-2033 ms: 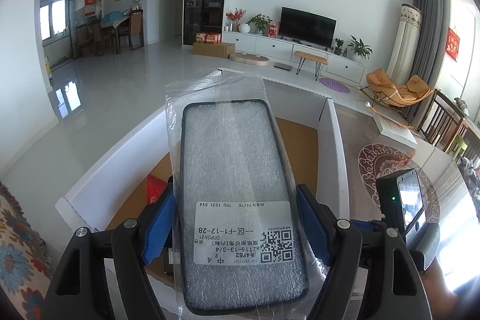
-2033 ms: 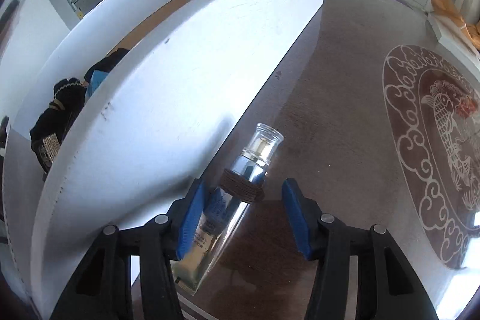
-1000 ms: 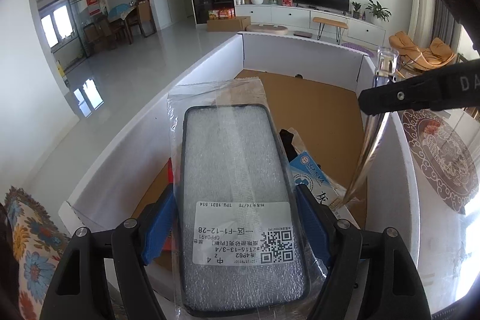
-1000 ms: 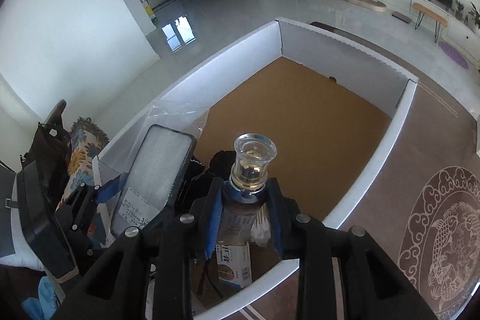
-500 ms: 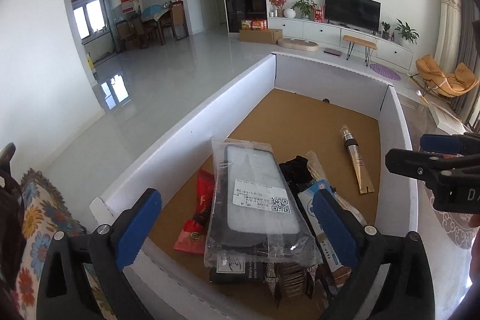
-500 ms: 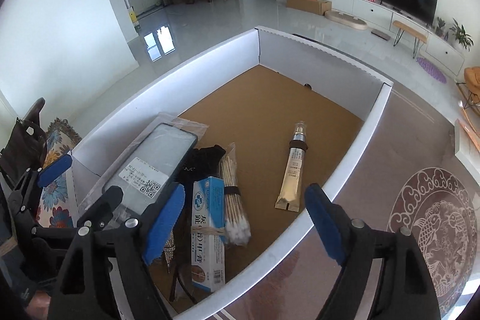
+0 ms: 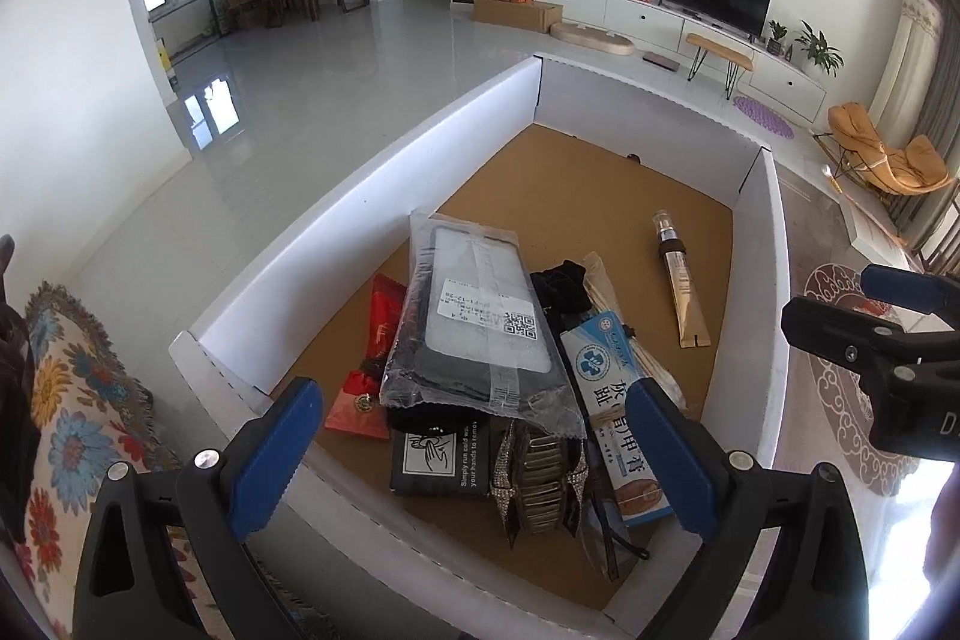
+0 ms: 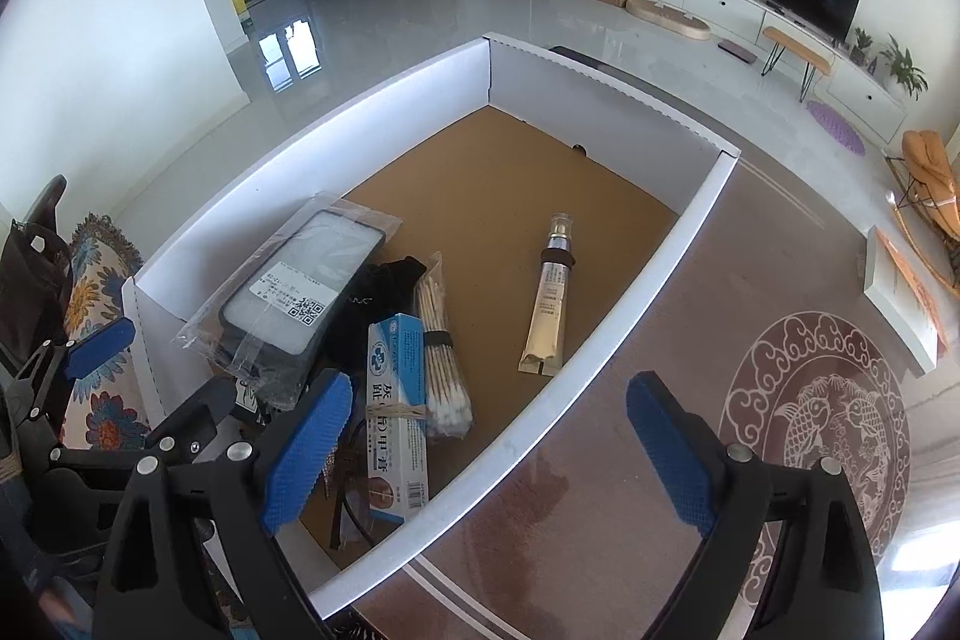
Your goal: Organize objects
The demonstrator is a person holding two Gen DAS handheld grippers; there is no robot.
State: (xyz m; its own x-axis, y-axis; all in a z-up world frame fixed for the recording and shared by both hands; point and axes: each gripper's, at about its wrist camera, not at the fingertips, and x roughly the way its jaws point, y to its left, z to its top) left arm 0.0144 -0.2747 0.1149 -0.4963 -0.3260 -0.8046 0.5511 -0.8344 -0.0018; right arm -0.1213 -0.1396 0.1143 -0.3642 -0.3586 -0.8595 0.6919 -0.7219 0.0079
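Although it lies flat on the brown floor of the white box (image 8: 630, 292), apart from the heap at the near end, the gold cosmetic tube (image 8: 549, 304) looks light, slick and soft-bodied, so a hold at its stiffer dark collar would likely suit best. On that heap the bagged phone case (image 7: 480, 316) is thin and slippery in its plastic; its long edges offer the surest grip. Both the left gripper (image 7: 474, 442) and the right gripper (image 8: 489, 442) hover above the box's near rim, jaws spread wide and holding nothing.
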